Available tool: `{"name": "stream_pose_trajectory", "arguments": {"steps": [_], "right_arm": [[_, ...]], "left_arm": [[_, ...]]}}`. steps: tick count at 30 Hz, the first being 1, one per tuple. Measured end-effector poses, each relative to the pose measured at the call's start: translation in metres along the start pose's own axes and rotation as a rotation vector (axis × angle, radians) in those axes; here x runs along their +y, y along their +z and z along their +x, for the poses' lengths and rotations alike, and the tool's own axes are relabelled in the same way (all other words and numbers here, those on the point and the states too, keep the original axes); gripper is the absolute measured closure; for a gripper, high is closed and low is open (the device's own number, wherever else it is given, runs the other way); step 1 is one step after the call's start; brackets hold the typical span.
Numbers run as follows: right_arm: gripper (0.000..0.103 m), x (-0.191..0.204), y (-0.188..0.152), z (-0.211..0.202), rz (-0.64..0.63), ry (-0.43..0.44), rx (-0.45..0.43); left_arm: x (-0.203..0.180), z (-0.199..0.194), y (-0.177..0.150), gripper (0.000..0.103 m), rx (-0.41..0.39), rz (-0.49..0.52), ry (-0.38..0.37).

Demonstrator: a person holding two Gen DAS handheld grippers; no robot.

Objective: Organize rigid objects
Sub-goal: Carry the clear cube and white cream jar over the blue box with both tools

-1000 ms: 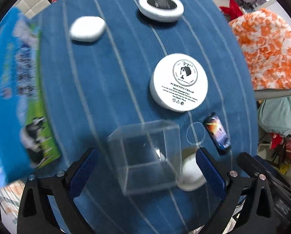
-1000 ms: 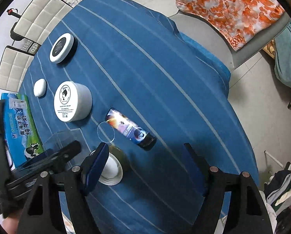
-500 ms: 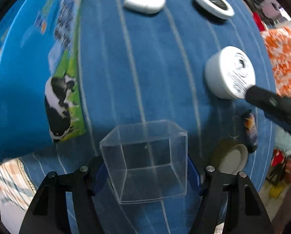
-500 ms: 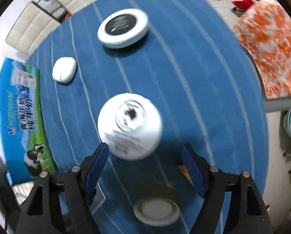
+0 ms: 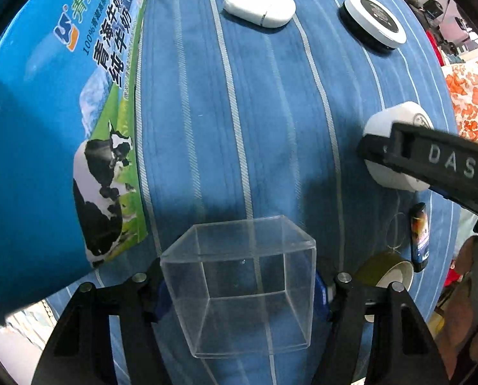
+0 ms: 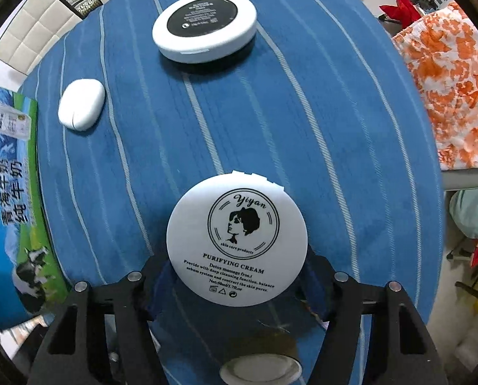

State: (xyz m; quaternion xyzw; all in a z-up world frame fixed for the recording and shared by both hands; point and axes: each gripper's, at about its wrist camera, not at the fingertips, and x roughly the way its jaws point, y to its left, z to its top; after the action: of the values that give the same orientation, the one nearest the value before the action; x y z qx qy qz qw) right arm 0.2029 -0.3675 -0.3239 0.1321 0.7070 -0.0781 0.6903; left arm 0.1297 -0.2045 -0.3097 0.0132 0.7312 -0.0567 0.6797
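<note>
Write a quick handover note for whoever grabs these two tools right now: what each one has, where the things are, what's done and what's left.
Left tool: closed on the clear box, on the blue cloth.
Right tool: jaws closing around the white cream jar; firm contact not clear.
On the cloth: white oval case, flat round black-topped case, dark small bottle, tape roll. Milk carton at the left edge.
Done: nothing visibly sorted yet.
Left: probably place the jar and the loose items.
</note>
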Motion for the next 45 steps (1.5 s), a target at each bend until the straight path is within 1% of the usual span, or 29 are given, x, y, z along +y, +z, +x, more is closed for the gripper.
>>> {"name": "stream_pose_trajectory", "arguments": {"steps": [3,6,9,12,13,14,15,16,17,18,19,20,21,22,23,24,26,27,28,30,31,32,34,36,41,43,45], "right_arm": [[0.034,-0.005,-0.008,-0.008,0.001,-0.004,-0.010],[0.035,-0.016,-0.019,-0.022,0.001,-0.001,-0.036],[0.035,-0.021,-0.036,-0.039,-0.005,-0.002,-0.078],[0.038,-0.020,-0.048,-0.063,-0.029,-0.009,-0.142],[0.077,-0.016,-0.053,-0.069,-0.045,0.014,-0.158],[0.098,-0.011,-0.056,-0.076,-0.056,0.007,-0.169],[0.098,-0.004,-0.060,-0.084,-0.086,-0.039,-0.186],[0.098,0.003,-0.061,-0.084,-0.112,-0.042,-0.175],[0.097,0.002,-0.061,-0.077,-0.117,0.015,-0.106],[0.097,-0.005,-0.060,-0.072,-0.077,0.109,-0.064],[0.089,-0.010,-0.060,-0.070,-0.054,0.163,-0.051],[0.070,-0.012,-0.062,-0.072,-0.048,0.172,-0.051],[0.060,-0.018,-0.063,-0.078,-0.027,0.163,-0.081],[0.045,-0.029,-0.063,-0.083,-0.004,0.173,-0.114],[0.038,-0.039,-0.064,-0.088,0.023,0.183,-0.139],[0.036,-0.049,-0.062,-0.091,0.072,0.174,-0.157],[0.031,-0.066,-0.050,-0.086,0.118,0.162,-0.171],[0.031,-0.066,-0.043,-0.079,0.124,0.151,-0.153],[0.031,-0.061,-0.036,-0.069,0.108,0.153,-0.114],[0.031,-0.044,-0.024,-0.046,0.074,0.162,-0.044],[0.031,-0.036,-0.021,-0.036,0.057,0.151,-0.018],[0.031,-0.030,-0.018,-0.026,0.042,0.136,0.003],[0.030,-0.019,-0.012,-0.005,0.021,0.080,0.040],[0.030,-0.016,-0.011,0.004,0.039,0.064,0.031],[0.033,-0.007,-0.017,0.002,0.036,0.024,0.013],[0.033,-0.006,-0.023,-0.006,0.037,0.029,-0.001],[0.033,-0.005,-0.030,-0.023,0.039,0.045,-0.034]], "left_arm": [[0.001,0.000,0.000,0.040,-0.005,0.018,0.009],[0.000,-0.008,-0.005,0.040,-0.018,0.048,0.013],[-0.007,-0.027,-0.009,0.040,-0.058,0.080,0.013],[-0.012,-0.052,-0.012,0.040,-0.109,0.114,0.014],[-0.013,-0.060,-0.014,0.040,-0.124,0.123,0.014],[-0.016,-0.069,-0.017,0.040,-0.142,0.134,0.016],[-0.016,-0.078,-0.018,0.040,-0.160,0.145,0.019],[-0.016,-0.086,-0.021,0.040,-0.178,0.155,0.020],[-0.015,-0.097,-0.024,0.040,-0.203,0.164,0.023],[-0.013,-0.101,-0.024,0.040,-0.214,0.168,0.023],[-0.010,-0.105,-0.026,0.040,-0.224,0.170,0.024],[-0.005,-0.107,-0.027,0.040,-0.230,0.170,0.025],[0.003,-0.104,-0.021,0.040,-0.230,0.165,0.023],[0.008,-0.105,-0.022,0.040,-0.225,0.154,0.010],[0.016,-0.103,-0.022,0.040,-0.211,0.131,-0.007],[0.015,-0.100,-0.025,0.040,-0.205,0.120,-0.015],[0.024,-0.097,-0.024,0.040,-0.189,0.081,-0.055],[0.024,-0.096,-0.021,0.040,-0.184,0.064,-0.076],[0.020,-0.093,-0.018,0.040,-0.183,0.062,-0.086],[0.008,-0.093,-0.012,0.040,-0.186,0.058,-0.106],[0.001,-0.091,-0.006,0.040,-0.185,0.060,-0.118],[-0.004,-0.093,-0.003,0.040,-0.186,0.064,-0.113],[-0.014,-0.091,0.005,0.040,-0.197,0.080,-0.099],[-0.017,-0.087,0.010,0.040,-0.196,0.086,-0.086],[-0.014,-0.076,0.016,0.040,-0.173,0.080,-0.073],[-0.013,-0.074,0.015,0.040,-0.174,0.080,-0.069],[-0.011,-0.077,0.012,0.040,-0.173,0.080,-0.074]]}}
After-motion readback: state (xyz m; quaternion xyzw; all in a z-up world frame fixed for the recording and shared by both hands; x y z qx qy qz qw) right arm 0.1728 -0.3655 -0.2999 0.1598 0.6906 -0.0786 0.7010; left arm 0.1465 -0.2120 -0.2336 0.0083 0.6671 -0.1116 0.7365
